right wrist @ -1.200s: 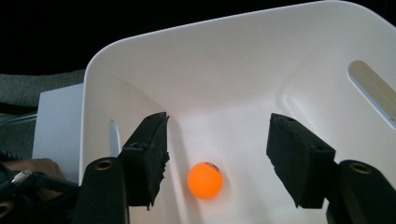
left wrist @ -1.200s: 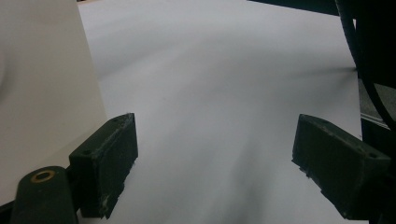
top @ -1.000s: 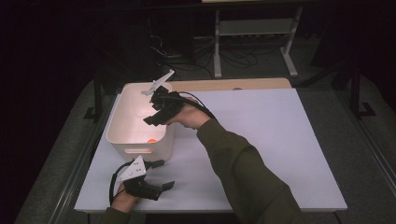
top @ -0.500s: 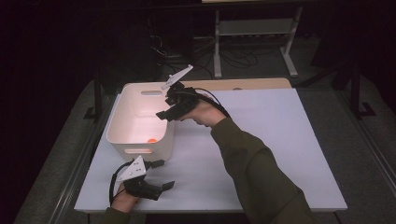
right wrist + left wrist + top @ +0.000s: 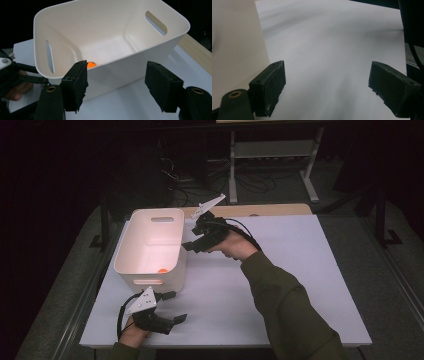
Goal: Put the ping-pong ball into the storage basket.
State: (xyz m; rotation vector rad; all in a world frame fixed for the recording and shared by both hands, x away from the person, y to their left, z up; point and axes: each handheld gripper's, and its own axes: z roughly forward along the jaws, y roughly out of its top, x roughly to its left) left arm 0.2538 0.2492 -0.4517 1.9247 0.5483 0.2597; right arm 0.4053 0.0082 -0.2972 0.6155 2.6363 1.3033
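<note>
Beside the right wall of the white bin, the right gripper is held with jaws just opening and empty, while the orange ball is seen on the bin's floor, nearer the open, idle left gripper.

A white plastic bin stands upright and open-topped on the left part of the white table. It is rectangular with rounded corners, walls sloping slightly inward toward the bottom, and a slot handle cut into each short end. From the right gripper view, the bin is seen over one long wall. A small orange ball lies on the bin's floor, close to the corner nearest the person, against the near end wall. In the right gripper view the ball shows half hidden behind the bin's rim.
</note>
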